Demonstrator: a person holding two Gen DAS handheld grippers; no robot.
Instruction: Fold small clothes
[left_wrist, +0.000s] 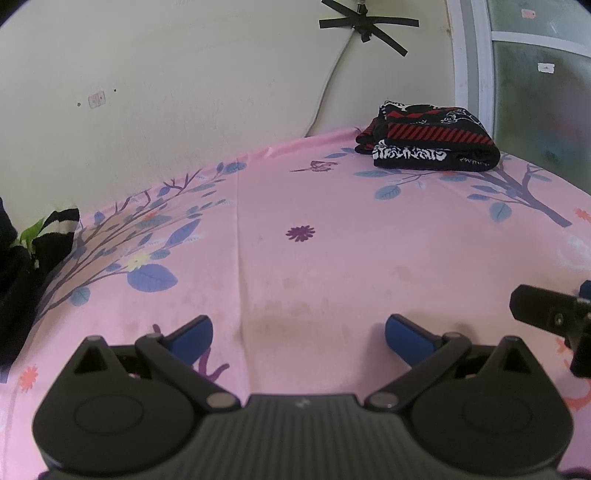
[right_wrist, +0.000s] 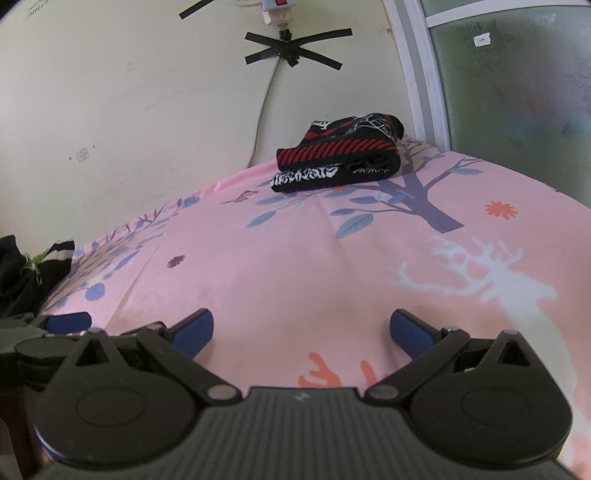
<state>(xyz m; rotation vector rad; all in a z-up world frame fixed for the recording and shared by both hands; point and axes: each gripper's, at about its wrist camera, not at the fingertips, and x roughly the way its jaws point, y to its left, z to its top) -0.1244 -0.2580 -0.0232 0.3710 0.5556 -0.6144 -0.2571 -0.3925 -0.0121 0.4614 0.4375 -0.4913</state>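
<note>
A stack of folded black, red and white patterned clothes (left_wrist: 428, 142) lies at the far right of the pink flowered sheet (left_wrist: 332, 258), by the wall; it also shows in the right wrist view (right_wrist: 340, 158). A heap of unfolded black clothes with a striped cuff (left_wrist: 26, 266) lies at the far left edge, also in the right wrist view (right_wrist: 29, 273). My left gripper (left_wrist: 299, 332) is open and empty above the bare sheet. My right gripper (right_wrist: 301, 330) is open and empty, just right of the left one; part of it shows in the left wrist view (left_wrist: 554, 317).
A cream wall (left_wrist: 184, 92) stands behind the bed, with a cable taped to it by black tape (left_wrist: 365, 26). A white-framed frosted window (left_wrist: 535, 92) is at the far right. The sheet (right_wrist: 332, 266) spreads between the two clothes piles.
</note>
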